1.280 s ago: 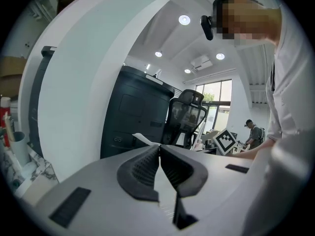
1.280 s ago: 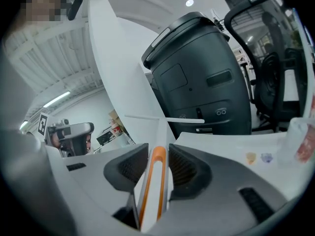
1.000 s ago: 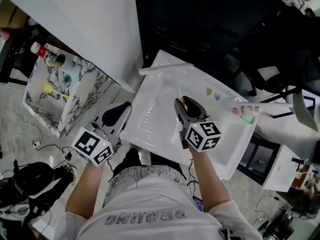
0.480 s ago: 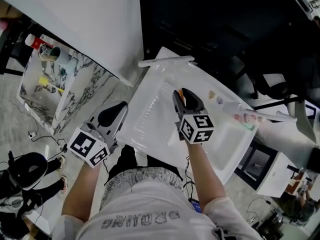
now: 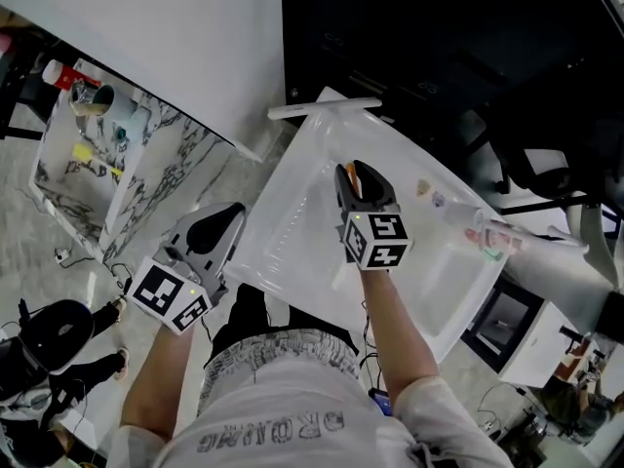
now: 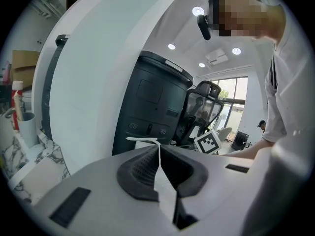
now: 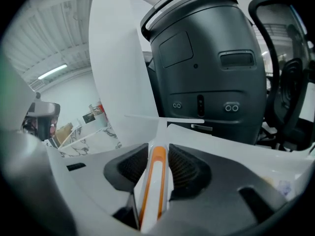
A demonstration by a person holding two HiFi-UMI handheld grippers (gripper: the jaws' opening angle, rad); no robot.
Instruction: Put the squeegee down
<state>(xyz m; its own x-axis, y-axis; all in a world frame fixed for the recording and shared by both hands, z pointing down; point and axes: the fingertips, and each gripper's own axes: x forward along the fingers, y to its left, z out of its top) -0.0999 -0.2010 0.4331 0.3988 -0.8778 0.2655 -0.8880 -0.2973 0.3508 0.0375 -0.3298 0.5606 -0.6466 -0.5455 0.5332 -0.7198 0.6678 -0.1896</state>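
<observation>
Orange-striped white plastic squeegee [image 5: 325, 108] stays clamped between the ribbed black pads of the right gripper [image 5: 356, 175], which has shifted slightly farther over the glossy white panel [image 5: 292, 242]. Its slim straight blade is at the panel's far edge. The left gripper [image 5: 219, 224], jaws together and empty, hangs near-left, beside the panel.

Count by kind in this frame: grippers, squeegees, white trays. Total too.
Grippers: 2 (left gripper, shut on nothing; right gripper, shut on the handle)
Squeegee: 1
White tray: 1
Total: 4
</observation>
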